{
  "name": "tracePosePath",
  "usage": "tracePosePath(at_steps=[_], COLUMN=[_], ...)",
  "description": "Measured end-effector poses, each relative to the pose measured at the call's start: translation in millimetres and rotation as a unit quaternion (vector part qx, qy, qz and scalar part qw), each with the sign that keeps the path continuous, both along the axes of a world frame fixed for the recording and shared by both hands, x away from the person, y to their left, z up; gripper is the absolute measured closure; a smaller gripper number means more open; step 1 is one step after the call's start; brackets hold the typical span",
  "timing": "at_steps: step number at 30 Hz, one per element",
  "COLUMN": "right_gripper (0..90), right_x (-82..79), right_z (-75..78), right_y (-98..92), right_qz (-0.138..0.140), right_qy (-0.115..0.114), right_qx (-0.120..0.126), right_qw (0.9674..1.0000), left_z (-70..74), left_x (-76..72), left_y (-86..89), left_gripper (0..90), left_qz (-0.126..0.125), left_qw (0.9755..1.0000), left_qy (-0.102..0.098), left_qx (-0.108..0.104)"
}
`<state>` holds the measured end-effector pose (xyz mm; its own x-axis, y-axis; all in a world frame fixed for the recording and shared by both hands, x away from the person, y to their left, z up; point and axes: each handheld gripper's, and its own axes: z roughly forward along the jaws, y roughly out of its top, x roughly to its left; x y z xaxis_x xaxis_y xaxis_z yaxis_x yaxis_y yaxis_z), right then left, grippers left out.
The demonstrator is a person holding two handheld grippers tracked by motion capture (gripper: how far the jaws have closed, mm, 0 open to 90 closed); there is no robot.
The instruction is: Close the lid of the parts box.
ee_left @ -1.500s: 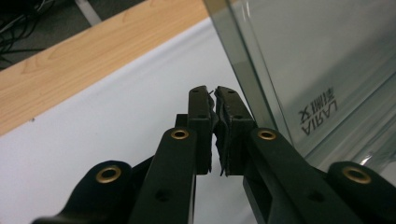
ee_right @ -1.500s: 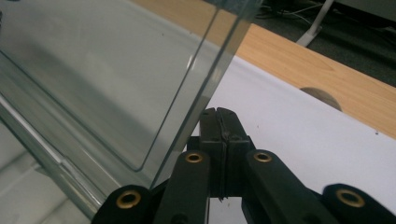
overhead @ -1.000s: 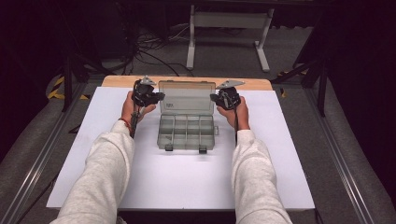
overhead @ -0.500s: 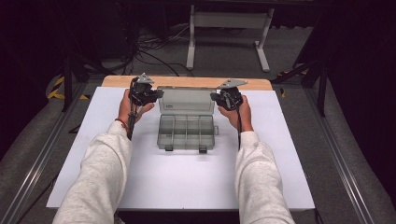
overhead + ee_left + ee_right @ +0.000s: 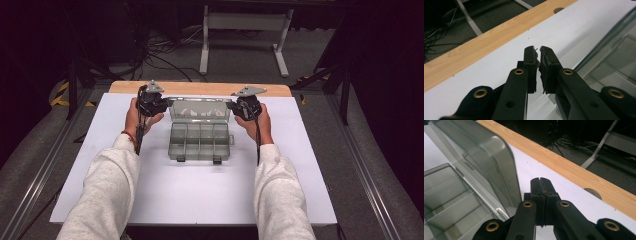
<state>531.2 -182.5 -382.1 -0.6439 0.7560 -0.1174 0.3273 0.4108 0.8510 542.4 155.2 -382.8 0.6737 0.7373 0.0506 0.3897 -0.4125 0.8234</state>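
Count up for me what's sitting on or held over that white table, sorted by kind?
Clear plastic compartment box, lid open: 1
Hand-held grippers: 2, the left gripper and the right gripper, both with fingers shut
Total: 3

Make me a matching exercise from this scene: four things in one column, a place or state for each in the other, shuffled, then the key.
Things
1. lid
2. tray
3. left gripper
4. right gripper

Places or states
A. shut, at the lid's right end
B. raised, standing up at the back of the box
C. shut, at the lid's left end
D. flat on the white table, compartments bare

Pairs: 1-B, 2-D, 3-C, 4-A
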Motion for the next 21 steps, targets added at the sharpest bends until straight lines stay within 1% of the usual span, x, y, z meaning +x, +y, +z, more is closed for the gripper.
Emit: tracePosePath(at_steps=[3, 4, 7, 10, 11, 14, 16, 18, 21], right_gripper=[90.0, 90.0, 90.0, 90.0, 90.0, 89.6, 89.5, 89.4, 89.5], right_x=[-2.9, -4.1, -6.7, -8.0, -8.5, -9.7, -10.5, -11.1, -12.2], right_z=[2.2, 2.6, 3.8, 4.1, 4.1, 4.5, 4.6, 4.9, 4.9], right_y=[-0.9, -0.9, -1.0, -1.0, -1.0, -0.6, -0.4, -0.5, -0.2], right_qz=[0.003, 0.004, 0.005, 0.006, 0.006, 0.01, 0.01, 0.01, 0.01], right_qy=[-0.001, -0.001, -0.002, -0.003, -0.002, -0.002, -0.001, -0.001, -0.002], right_qx=[-0.007, -0.007, -0.007, -0.009, -0.008, -0.011, -0.012, -0.014, -0.014], right_qw=[1.0, 1.0, 1.0, 0.9999, 0.9999, 0.9999, 0.9999, 0.9999, 0.9998], left_z=[1.7, 2.0, 1.6, 0.8, 0.9, 1.5, 2.2, 2.8, 4.4], left_x=[-2.3, -3.0, -5.8, -7.7, -8.0, -9.5, -10.1, -11.8, -13.7], left_y=[0.1, 0.4, 0.0, -0.5, -0.5, -1.1, -1.0, -1.8, -1.9], left_gripper=[83.4, 83.6, 83.7, 83.6, 83.6, 83.5, 83.5, 83.6, 83.7], left_qz=[0.0, -0.002, 0.001, 0.001, 0.001, 0.0, 0.001, 0.003, 0.0], left_qw=[1.0, 1.0, 1.0, 1.0, 0.9999, 1.0, 0.9999, 0.9999, 0.9998], left_qy=[-0.002, -0.002, -0.004, -0.001, -0.005, -0.004, -0.008, -0.012, -0.014], left_qx=[0.004, 0.002, 0.008, 0.008, 0.009, 0.009, 0.012, 0.009, 0.011])
